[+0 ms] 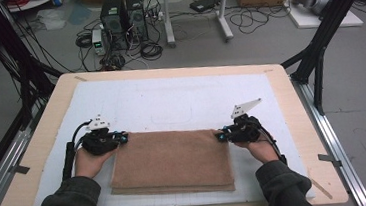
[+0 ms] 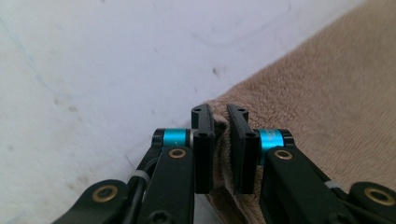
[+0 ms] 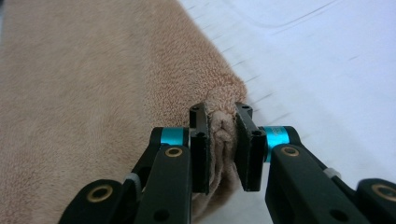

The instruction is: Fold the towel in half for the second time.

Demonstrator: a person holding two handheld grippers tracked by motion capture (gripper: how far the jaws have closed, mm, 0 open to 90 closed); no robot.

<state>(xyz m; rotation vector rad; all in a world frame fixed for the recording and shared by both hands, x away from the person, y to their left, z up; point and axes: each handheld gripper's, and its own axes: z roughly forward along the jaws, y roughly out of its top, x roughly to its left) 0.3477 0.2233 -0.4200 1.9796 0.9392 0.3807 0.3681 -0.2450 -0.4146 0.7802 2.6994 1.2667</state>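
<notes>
both grippers, left [image 2: 219, 122] and right [image 3: 220, 119], are clamped on the far corners of the folded, fluffy brown towel [image 1: 172, 160] on the white mat [image 1: 170, 96]; thin bites might slip, or catch only the top layer, on lifting.

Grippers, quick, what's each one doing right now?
Left gripper: closed on the towel's far left corner.
Right gripper: closed on its far right corner.

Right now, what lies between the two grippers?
In the high view, the brown towel spans from left gripper to right gripper; each pinches a far corner.
</notes>
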